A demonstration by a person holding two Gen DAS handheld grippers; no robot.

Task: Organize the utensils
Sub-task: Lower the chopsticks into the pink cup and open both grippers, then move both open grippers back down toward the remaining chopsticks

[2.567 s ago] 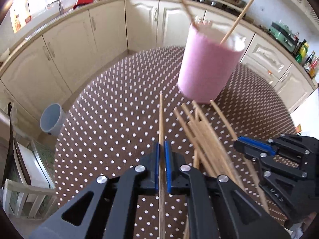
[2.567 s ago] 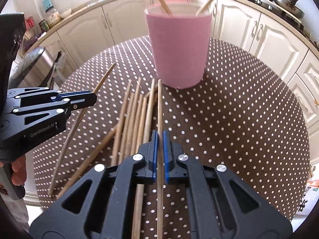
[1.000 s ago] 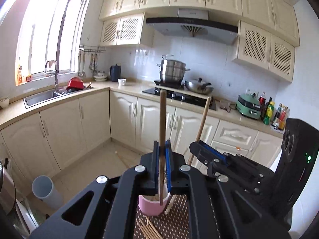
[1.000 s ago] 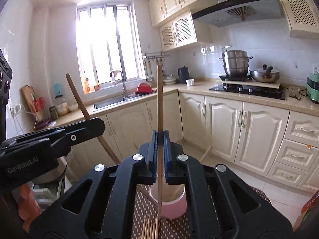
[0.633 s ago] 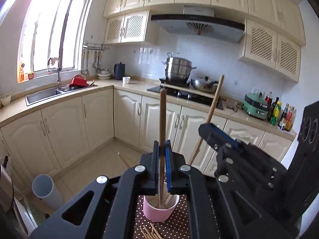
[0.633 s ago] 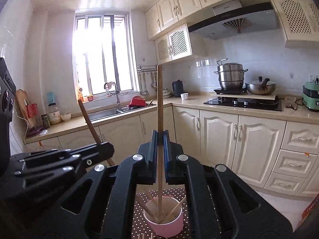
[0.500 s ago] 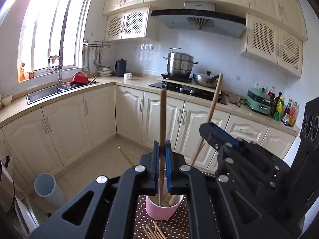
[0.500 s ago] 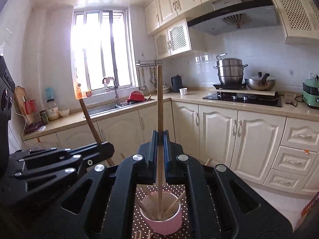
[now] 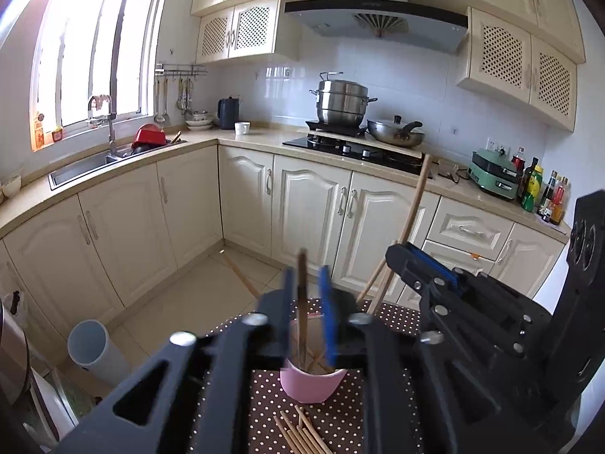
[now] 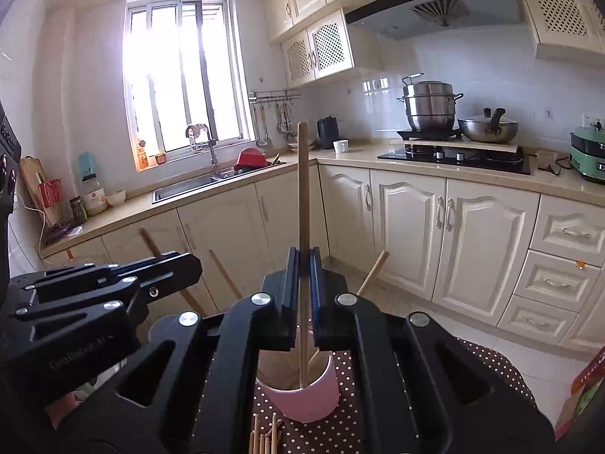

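Observation:
A pink cup (image 9: 312, 384) stands on the dotted table with several wooden chopsticks in it; it also shows in the right wrist view (image 10: 306, 397). My left gripper (image 9: 307, 291) is above the cup with its jaws parted, and a blurred chopstick (image 9: 301, 302) drops between them into the cup. My right gripper (image 10: 302, 265) is shut on an upright chopstick (image 10: 302, 196) whose lower end reaches into the cup. Loose chopsticks (image 9: 302, 433) lie on the table in front of the cup.
The table has a brown cloth with white dots (image 9: 264, 408). Kitchen cabinets (image 9: 310, 212), a sink (image 9: 83, 162) and a stove (image 9: 355, 147) line the walls behind. A grey bin (image 9: 90, 352) stands on the floor at left.
My left gripper has opened and its chopstick has slid down into the cup. My right gripper still holds its chopstick over the cup.

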